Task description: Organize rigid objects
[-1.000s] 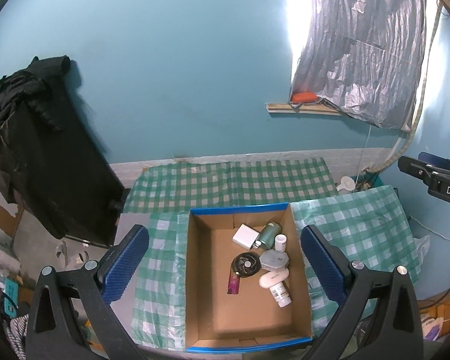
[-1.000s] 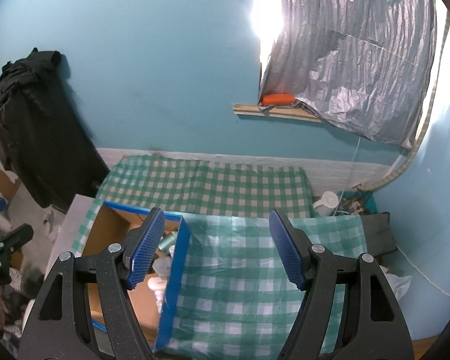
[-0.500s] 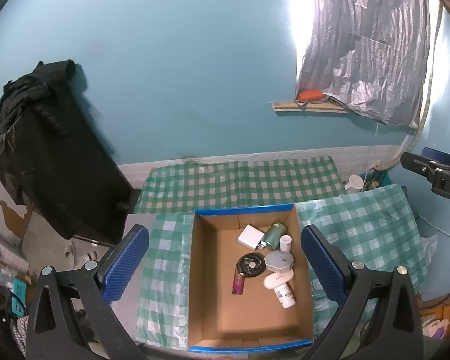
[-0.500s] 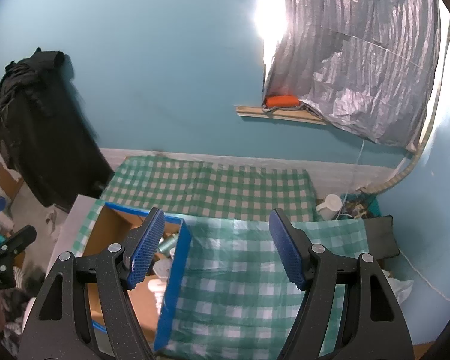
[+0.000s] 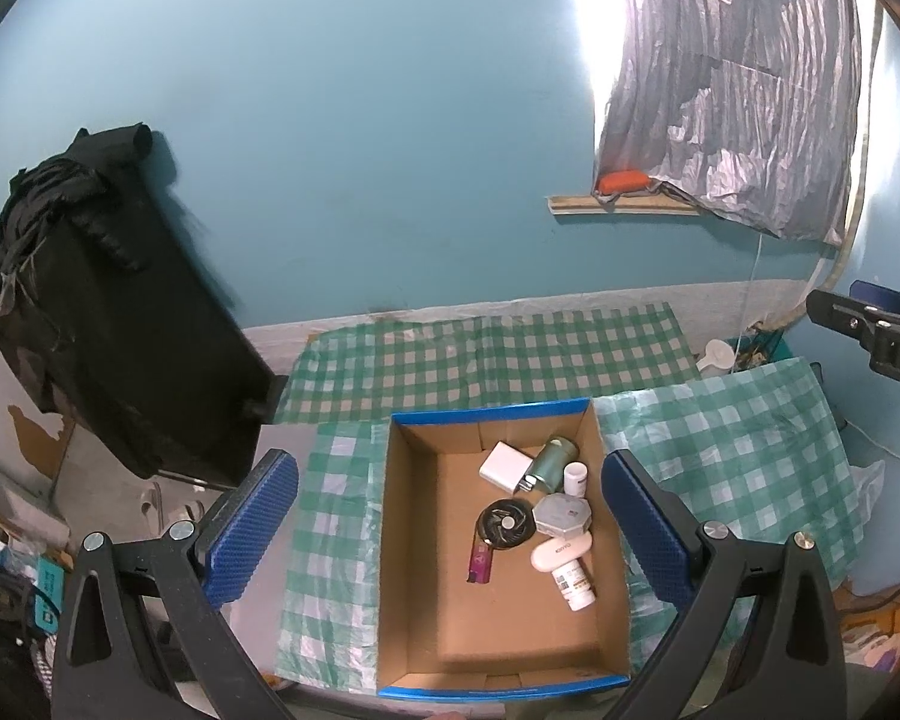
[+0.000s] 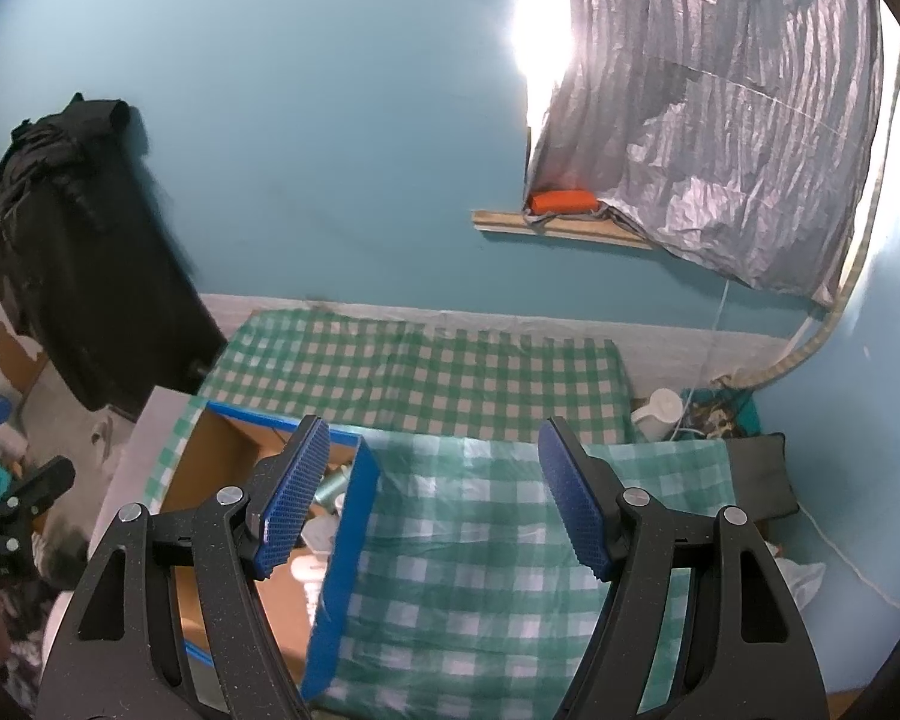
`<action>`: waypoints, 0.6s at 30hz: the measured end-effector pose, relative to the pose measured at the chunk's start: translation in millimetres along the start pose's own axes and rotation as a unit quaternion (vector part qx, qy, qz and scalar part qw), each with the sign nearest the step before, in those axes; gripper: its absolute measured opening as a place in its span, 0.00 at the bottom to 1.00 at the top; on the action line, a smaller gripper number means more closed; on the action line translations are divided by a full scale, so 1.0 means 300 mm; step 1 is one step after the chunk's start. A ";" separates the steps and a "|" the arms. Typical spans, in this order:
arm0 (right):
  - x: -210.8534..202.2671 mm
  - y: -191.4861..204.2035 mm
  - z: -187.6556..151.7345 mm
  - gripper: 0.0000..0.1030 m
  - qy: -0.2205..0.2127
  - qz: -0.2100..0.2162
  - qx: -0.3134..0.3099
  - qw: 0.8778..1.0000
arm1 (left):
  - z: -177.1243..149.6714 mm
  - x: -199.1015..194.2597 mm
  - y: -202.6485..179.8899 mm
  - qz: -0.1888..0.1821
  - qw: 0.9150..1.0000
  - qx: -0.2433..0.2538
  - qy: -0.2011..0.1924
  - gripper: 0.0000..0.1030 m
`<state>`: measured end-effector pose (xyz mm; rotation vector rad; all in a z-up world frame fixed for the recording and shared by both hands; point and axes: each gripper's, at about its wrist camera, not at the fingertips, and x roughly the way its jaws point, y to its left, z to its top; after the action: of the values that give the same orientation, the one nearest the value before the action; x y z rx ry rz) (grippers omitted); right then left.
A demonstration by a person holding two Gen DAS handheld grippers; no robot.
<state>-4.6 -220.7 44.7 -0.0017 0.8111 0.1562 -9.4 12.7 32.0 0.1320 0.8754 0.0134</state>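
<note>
With both my left gripper [image 5: 450,525] and right gripper [image 6: 435,495] spread and holding nothing, I risk snagging the cardboard box [image 5: 411,546] rim reaching for the clutter at two o'clock inside it.

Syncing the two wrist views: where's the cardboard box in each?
Left wrist: cardboard box lower centre, between the open hand-held gripper's fingers, small items inside.
Right wrist: box lower left, partly behind the left finger.
Shared landmark: orange object on the wall ledge.
</note>
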 end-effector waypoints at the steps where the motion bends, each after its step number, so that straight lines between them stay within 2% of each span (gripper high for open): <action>1: 0.000 -0.006 0.001 0.70 0.000 0.000 0.000 1.000 | -0.001 0.000 -0.001 0.000 1.000 -0.001 0.000 0.99; 18: -0.009 -0.020 -0.005 0.70 0.000 -0.002 0.003 1.000 | -0.004 -0.003 -0.017 -0.001 1.000 0.004 0.004 0.99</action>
<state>-6.7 -227.0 45.3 0.0027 0.8119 0.1505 -11.0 7.7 31.3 0.1382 0.8834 0.0087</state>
